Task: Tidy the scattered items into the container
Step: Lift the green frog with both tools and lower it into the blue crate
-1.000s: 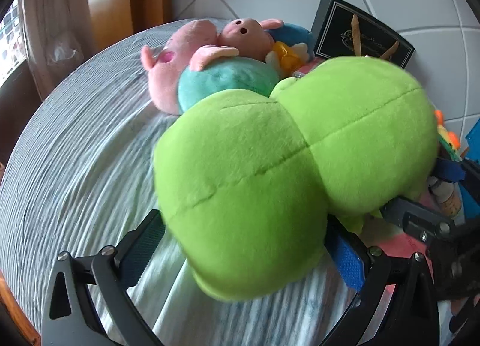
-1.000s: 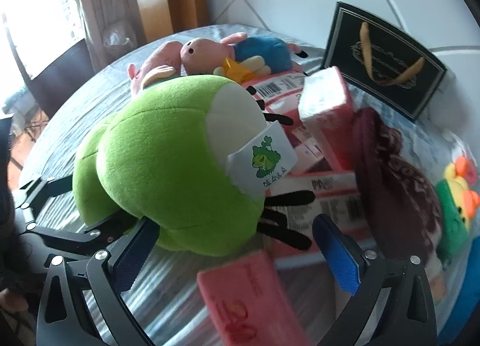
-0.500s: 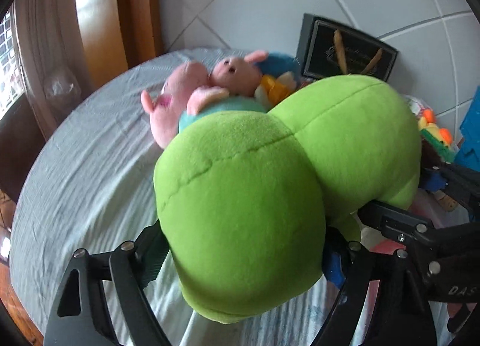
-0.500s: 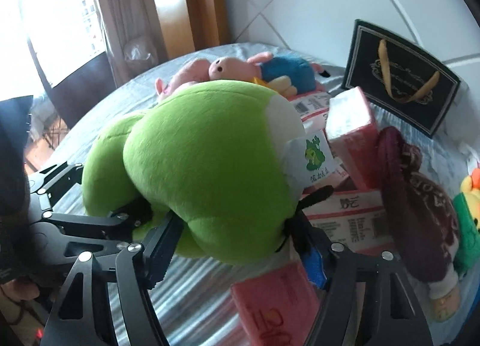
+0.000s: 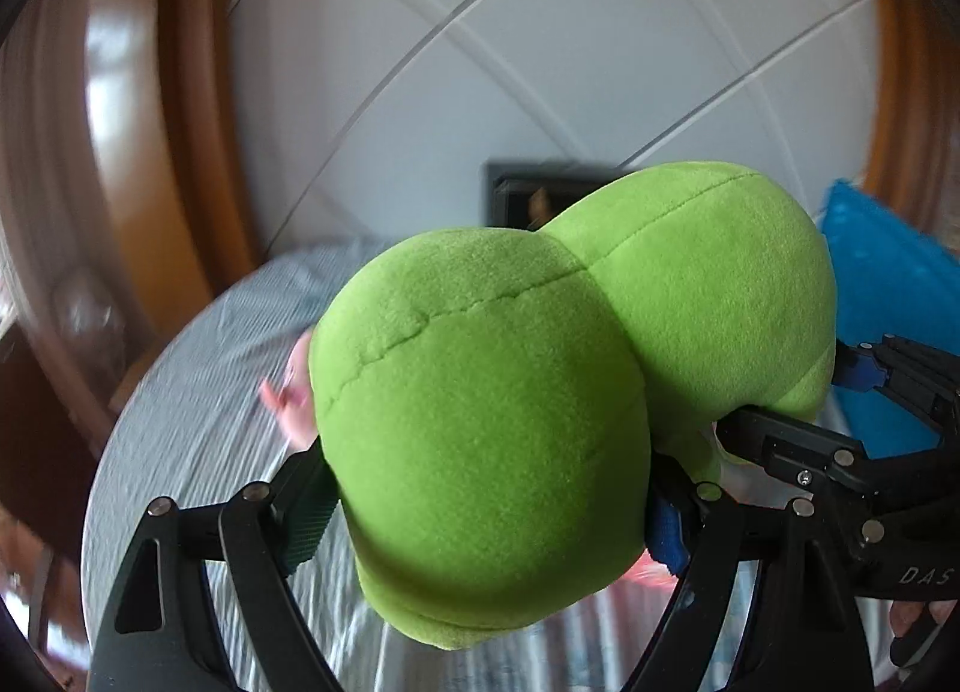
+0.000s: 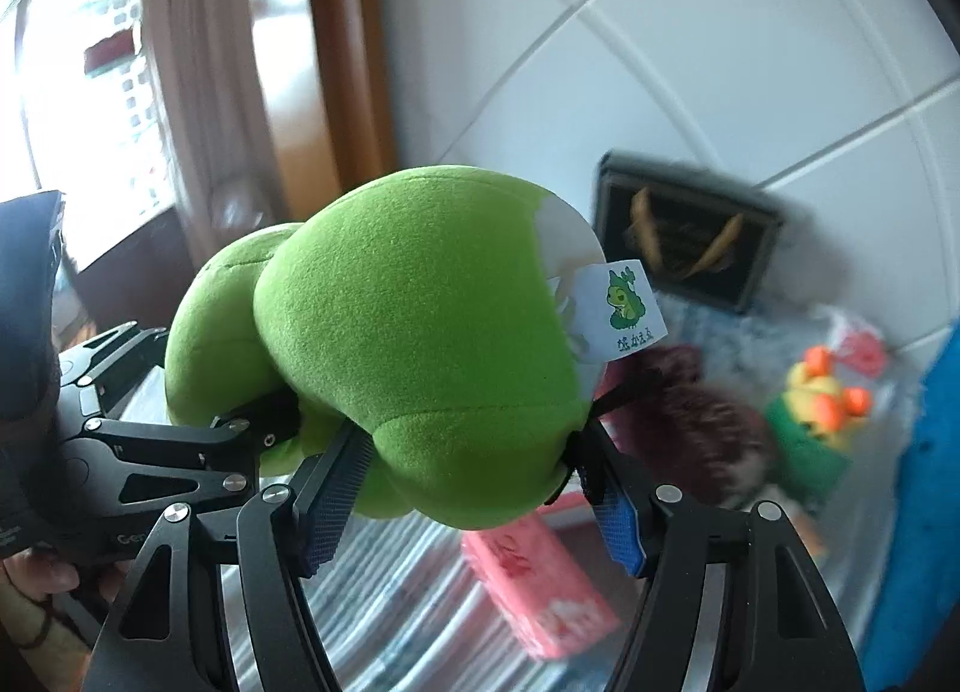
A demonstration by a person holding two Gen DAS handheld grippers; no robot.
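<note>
A large green plush toy [image 5: 480, 422] hangs in the air above the table, held from both sides. My left gripper [image 5: 486, 518] is shut on its rounded end, pads sunk into the fabric. In the right wrist view my right gripper [image 6: 474, 512] grips the other lobe of the green plush toy [image 6: 420, 332], beside its white tag; its jaws are still closing on it. The left gripper's fingers [image 6: 180, 452] show at the left there. A blue container [image 5: 888, 302] stands at the right, also seen as the blue container [image 6: 936, 482] at the frame's edge.
The table wears a grey striped cloth [image 5: 198, 392]. On it lie a pink box [image 6: 540, 590], a maroon plush [image 6: 690, 422], a small yellow and green toy [image 6: 822, 410] and a pink plush [image 5: 294, 398]. A black gift bag [image 6: 690, 236] leans against the tiled wall.
Both grippers closed from open onto the green plush toy and lifted it off the table. The table and the other items now sit lower and farther away in both views.
</note>
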